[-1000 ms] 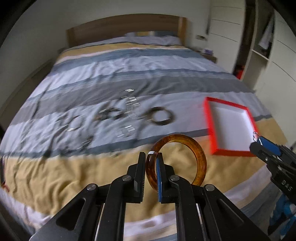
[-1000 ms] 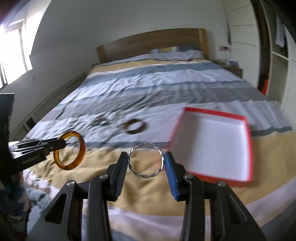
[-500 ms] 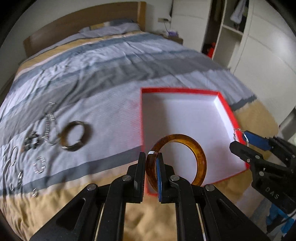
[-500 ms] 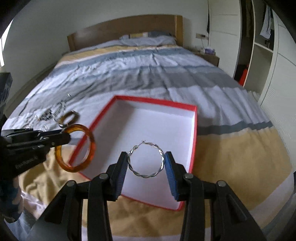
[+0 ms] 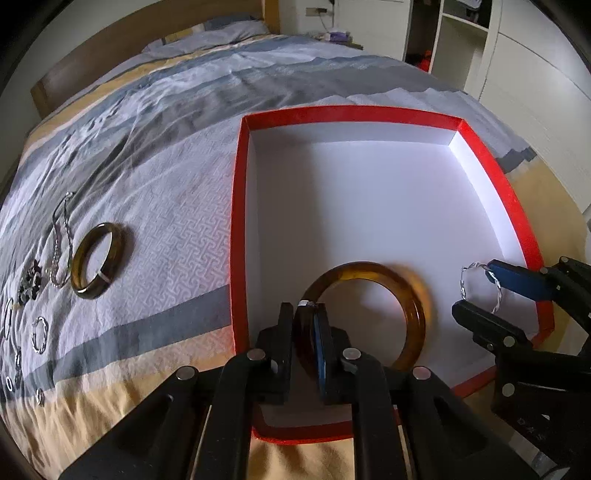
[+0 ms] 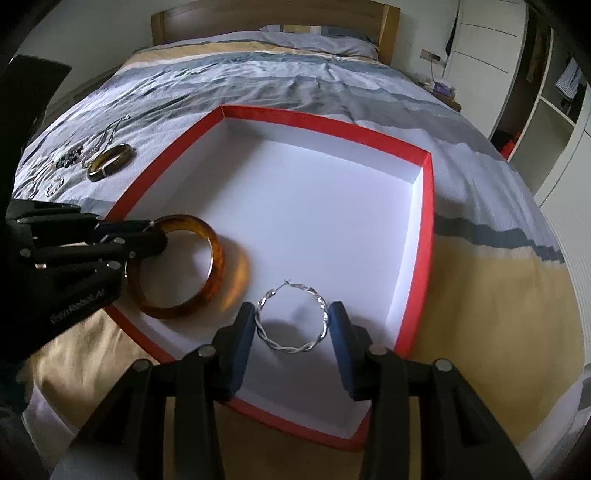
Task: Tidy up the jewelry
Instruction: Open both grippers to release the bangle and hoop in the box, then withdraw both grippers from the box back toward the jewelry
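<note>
Item: left gripper (image 5: 304, 314), jaws clamped on the rim of an amber bangle (image 5: 413, 306). The bangle hangs over the near left corner of the box, inside its red rim; whether its lower edge touches the white floor cannot be told, since that edge is blurred.

Item: right gripper (image 6: 293, 319), jaws pressed on either side of a twisted silver hoop (image 6: 293, 321), holding it by its width. The hoop sits over the near part of the box floor, casting a shadow just beneath it.

Item: box (image 6: 428, 206), shallow, red outside and white inside, lying open on the bed (image 6: 498, 280). Nothing lies loose on its floor.

Item: bedcover, striped grey, white and tan.

Item: dark brown bangle (image 5: 96, 260), flat on the cover, left of the box and apart from it.

Item: silver chain (image 5: 61, 240), just beside that bangle on its far side.

Item: further small pieces (image 5: 31, 280), dark beads and silver rings, strewn along the left edge of the cover; too small to sort further.

Item: headboard (image 6: 229, 16), wooden, at the far end.
</note>
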A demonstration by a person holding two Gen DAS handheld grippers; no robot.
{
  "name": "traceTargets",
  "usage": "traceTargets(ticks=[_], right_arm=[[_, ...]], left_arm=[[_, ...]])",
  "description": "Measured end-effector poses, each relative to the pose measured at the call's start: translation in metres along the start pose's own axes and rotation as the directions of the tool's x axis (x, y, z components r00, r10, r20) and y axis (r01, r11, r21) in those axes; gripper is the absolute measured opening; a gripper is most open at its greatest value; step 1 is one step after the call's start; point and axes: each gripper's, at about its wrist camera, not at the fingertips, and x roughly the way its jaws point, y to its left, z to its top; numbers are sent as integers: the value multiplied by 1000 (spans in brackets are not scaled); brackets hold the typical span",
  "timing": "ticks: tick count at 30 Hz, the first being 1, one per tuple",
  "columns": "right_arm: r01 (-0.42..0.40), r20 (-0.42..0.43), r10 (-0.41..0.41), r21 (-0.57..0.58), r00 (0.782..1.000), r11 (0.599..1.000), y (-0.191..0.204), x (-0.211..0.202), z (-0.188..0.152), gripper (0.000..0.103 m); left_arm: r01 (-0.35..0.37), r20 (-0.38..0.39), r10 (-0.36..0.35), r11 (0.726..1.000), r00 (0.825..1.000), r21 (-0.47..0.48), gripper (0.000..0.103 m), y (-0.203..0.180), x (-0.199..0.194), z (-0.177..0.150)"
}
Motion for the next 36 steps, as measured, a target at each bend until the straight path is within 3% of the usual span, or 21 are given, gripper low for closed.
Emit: traceTargets(ticks=[11, 18, 23, 25, 28, 36], right_arm=[[-47, -105, 41, -62, 994, 997, 1, 1, 9, 39], [-53, -128, 44, -69, 991, 996, -2, -12, 6, 43], [-70, -116, 67, -18, 991, 997, -7, -25, 5, 43], [-72, -95, 72, -3, 993, 997, -8, -35, 3, 44], [-68, -68, 69, 24, 995, 997, -12, -53, -5, 44], [-59, 33, 55, 129, 998, 990, -20, -115, -34, 44]], left_arm=[[-57, -60, 58, 998, 997, 16, 12, -3, 3, 5], [-28, -69, 28, 1000, 997, -3, 13, -2, -1, 9], [-2, -47, 2, 1000, 999, -1, 25, -8, -16, 5], [4, -19, -4, 1000, 1000, 2, 40, -10, -30, 4], [17, 28, -16, 1000, 999, -17, 50, -5, -54, 2], [56, 89, -51, 997, 995, -52, 57, -2, -117, -31]])
